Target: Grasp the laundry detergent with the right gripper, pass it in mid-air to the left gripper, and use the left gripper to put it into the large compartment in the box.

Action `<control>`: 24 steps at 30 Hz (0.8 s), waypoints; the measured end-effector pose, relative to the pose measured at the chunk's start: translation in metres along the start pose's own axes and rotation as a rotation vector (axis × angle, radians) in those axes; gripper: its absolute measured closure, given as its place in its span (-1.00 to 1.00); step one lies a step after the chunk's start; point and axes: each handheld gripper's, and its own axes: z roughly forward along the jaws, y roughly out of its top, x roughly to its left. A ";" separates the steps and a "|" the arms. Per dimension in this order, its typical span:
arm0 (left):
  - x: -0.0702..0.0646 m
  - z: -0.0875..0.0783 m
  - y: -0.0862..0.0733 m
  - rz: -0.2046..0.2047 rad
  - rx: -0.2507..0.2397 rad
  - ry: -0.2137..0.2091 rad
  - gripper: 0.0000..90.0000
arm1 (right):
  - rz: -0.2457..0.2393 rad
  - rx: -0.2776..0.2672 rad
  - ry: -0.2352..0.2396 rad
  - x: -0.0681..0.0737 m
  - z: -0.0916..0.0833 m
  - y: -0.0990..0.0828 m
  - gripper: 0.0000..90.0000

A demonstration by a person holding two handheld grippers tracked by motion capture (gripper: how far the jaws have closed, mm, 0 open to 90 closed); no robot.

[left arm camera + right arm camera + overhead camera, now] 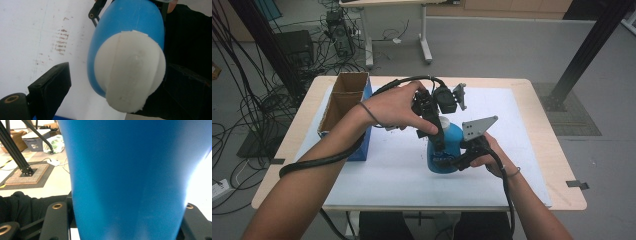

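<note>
Your right gripper [455, 161] is clamped on the lower body of the blue bottle [446, 150], which stands a little tilted on the white mat [512, 150] near the middle of the table [557, 165]. In the right gripper view the blue wall sits squarely between your two black jaws, touching both. Your left gripper [436, 131] comes down from above at the bottle's white cap [444, 122]. In the left gripper view the cap [130, 75] lies between the jaws: the jaw at the right of that view is tight against it, while the other jaw stands apart from it with bare mat showing in the gap, so this gripper is spread around the cap and not gripping it (the mat there carries some brownish smudges). At the left of the mat, well apart from the bottle, stands an open cardboard box [343, 102] with a blue side
</note>
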 end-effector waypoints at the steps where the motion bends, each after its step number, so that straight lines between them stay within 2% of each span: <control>1: 0.000 0.000 0.000 0.000 0.003 0.001 -0.83 | 0.000 0.001 -0.001 0.000 0.000 0.000 -0.08; 24: 0.000 0.000 0.000 -0.005 -0.002 0.001 -0.82 | 0.000 0.010 0.000 0.000 0.001 -0.001 -0.08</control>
